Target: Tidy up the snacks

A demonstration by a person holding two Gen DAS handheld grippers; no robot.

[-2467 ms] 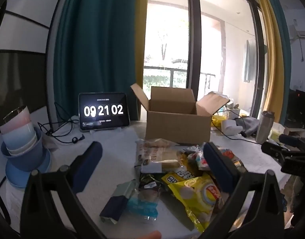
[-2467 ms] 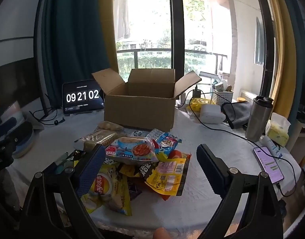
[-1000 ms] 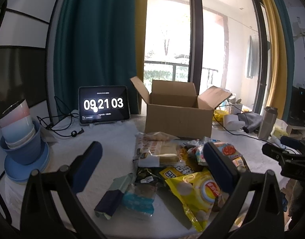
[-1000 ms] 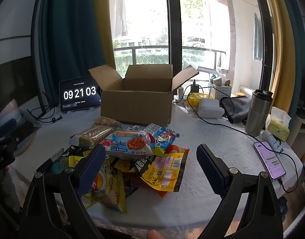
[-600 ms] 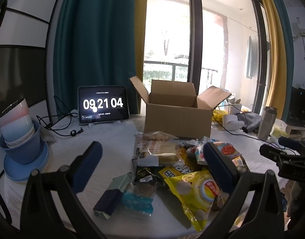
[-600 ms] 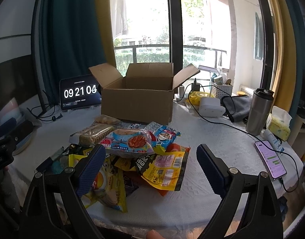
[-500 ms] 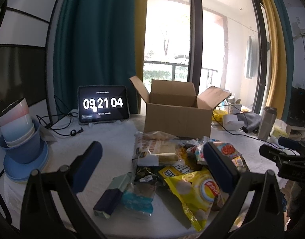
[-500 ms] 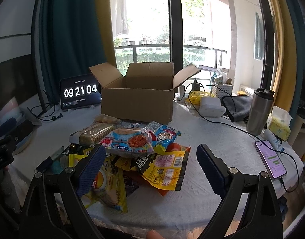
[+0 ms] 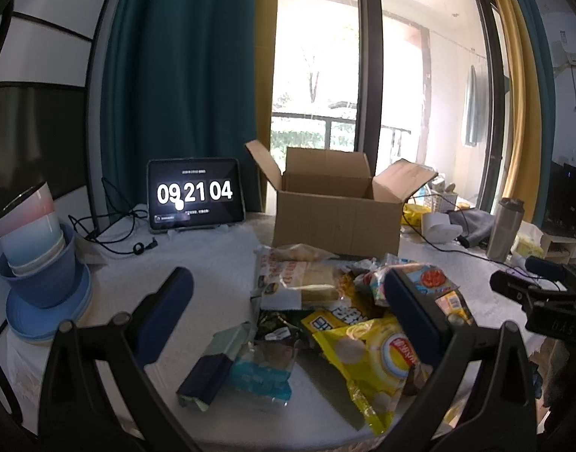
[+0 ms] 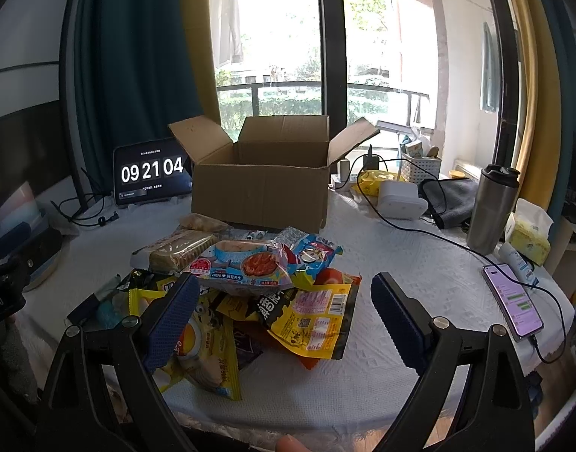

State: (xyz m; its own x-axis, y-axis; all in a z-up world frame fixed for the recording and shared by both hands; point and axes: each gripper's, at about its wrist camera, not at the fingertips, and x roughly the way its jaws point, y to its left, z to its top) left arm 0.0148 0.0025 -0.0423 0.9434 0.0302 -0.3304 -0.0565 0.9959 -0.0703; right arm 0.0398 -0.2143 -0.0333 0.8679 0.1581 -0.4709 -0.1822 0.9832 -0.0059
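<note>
A heap of snack packets [image 10: 250,286] lies on the white-clothed table in front of an open cardboard box [image 10: 261,188]. In the left wrist view the same heap [image 9: 348,312] shows a yellow chip bag [image 9: 367,358], a bread packet [image 9: 303,278] and a dark blue bar [image 9: 205,376], with the cardboard box [image 9: 337,214] behind. My left gripper [image 9: 288,316] hovers open above the near side of the heap, holding nothing. My right gripper [image 10: 284,324] is open too, low over the yellow packets [image 10: 307,316]. It also appears at the right edge of the left wrist view as a dark gripper [image 9: 532,282].
A tablet clock [image 9: 195,194] stands at the back left with cables beside it. Stacked blue bowls and cups [image 9: 39,256] sit at the far left. A steel tumbler [image 10: 491,207], a phone on a cable [image 10: 514,301], a tissue pack [image 10: 529,233] and a white device [image 10: 401,199] are at right.
Both grippers have risen and drawn slightly back from the heap, staying open. The snacks and the box have not moved.
</note>
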